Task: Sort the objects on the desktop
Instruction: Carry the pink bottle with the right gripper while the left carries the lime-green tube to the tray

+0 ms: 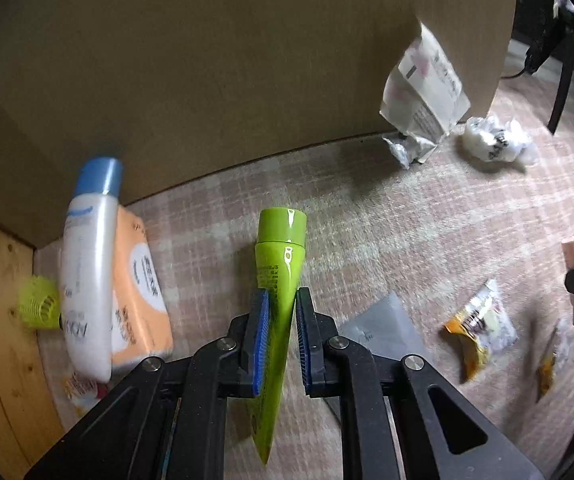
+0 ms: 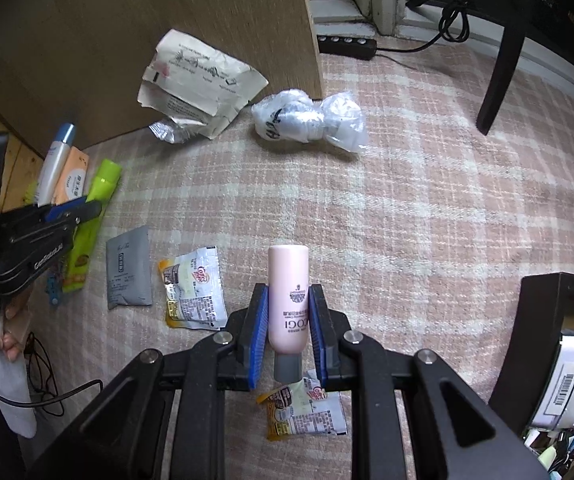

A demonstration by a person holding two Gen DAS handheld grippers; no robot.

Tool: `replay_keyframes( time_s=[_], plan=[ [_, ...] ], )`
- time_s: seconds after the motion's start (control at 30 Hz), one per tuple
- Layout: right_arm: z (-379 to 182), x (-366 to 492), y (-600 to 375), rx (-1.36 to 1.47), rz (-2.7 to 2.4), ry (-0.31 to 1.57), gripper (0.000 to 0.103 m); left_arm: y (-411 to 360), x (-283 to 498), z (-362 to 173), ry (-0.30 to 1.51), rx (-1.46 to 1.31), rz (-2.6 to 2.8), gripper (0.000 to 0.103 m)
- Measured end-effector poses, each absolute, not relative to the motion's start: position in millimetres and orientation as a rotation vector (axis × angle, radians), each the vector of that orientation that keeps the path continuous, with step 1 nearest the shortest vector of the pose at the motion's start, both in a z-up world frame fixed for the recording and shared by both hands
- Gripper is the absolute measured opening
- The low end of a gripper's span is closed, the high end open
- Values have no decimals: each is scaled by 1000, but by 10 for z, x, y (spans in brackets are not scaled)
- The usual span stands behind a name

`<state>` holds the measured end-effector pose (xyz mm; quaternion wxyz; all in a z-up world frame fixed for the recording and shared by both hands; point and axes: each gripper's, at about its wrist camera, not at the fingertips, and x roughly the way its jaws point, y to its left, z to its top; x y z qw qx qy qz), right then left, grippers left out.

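Pink-and-cream checked cloth (image 2: 427, 208) covers the tabletop, and a tall brown cardboard panel (image 1: 227, 64) stands along its far side, meeting a pale wooden board (image 1: 3, 320) at the left corner. Against that corner lie a white bottle with a blue cap (image 1: 87, 272), resting on an orange wipes pack (image 1: 139, 292), with a yellow-green ribbed spring toy (image 1: 39, 302) tucked just beside them at the wood. A crumpled paper packet (image 2: 199, 84) leans on the panel's foot, a knotted clear plastic bag (image 2: 311, 120) lies just right of it, and a black power strip (image 2: 347, 46) sits beyond the panel's edge. Nearer, a grey sachet (image 2: 129, 272) and 2 creamer sachets (image 2: 193, 284) lie flat, 1 of them under the right tongs. A dark chair leg (image 2: 499, 80) and a black bin (image 2: 543, 320) bound the right side; the middle of the cloth is open.

Left tongs (image 1: 281, 304) are clenched on a lime-green tube (image 1: 281, 264), cap pointing away, crimped tail toward the camera, near the corner group. Right tongs (image 2: 288, 304) grasp a pale pink bottle (image 2: 288, 292) with a grey cap toward the camera, held above the cloth.
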<state>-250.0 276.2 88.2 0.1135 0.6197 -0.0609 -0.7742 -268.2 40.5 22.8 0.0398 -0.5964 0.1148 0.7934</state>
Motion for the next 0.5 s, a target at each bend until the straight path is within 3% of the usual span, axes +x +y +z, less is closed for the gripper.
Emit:
replay_keyframes(
  time_s=[0.23,0.33,0.5],
  plan=[
    [979,-2307,2866,1769,-2273,-187,20,402,-2352,455,276,-1782,2450,12],
    [1143,-2168,2971,1743,-2278,-189,20,350,-2905,685,266,-1750,2445,12],
    [1242,-1984,3101,1708,-2300,-201,20,706,-2550,1110,242,-1719,2435,11]
  ],
)
